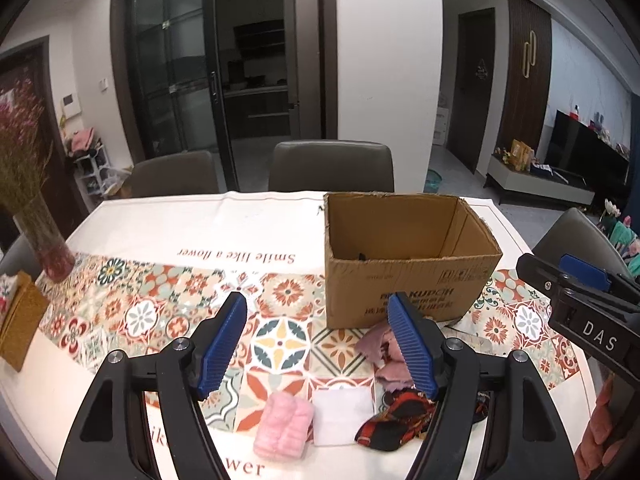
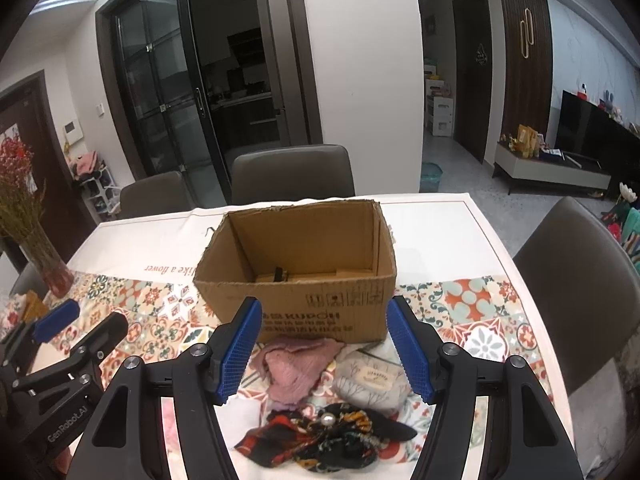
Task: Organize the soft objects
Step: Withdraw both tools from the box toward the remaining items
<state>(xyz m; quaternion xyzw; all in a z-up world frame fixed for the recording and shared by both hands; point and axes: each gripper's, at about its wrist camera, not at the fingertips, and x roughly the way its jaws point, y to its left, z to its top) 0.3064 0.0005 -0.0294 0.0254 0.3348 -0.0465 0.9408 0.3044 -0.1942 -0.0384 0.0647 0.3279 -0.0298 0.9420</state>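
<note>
Barely begun. Left view: box nearly empty, one small dark thing inside; pink towel, white cloth, scarf loose on desk; left tool wide, empty. Right view: pink knit, grey pouch before box; right tool wide, empty.

Open-jawed right tool above soft items, before cardboard box.

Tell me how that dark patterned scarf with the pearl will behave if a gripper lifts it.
The scarf lies crumpled in loose folds on the table, so it will likely hang limp and trail. Thin fabric suggests it is light. The pearl looks smooth and could slip from the pads; pinching a bunched fold seems safer.
</note>
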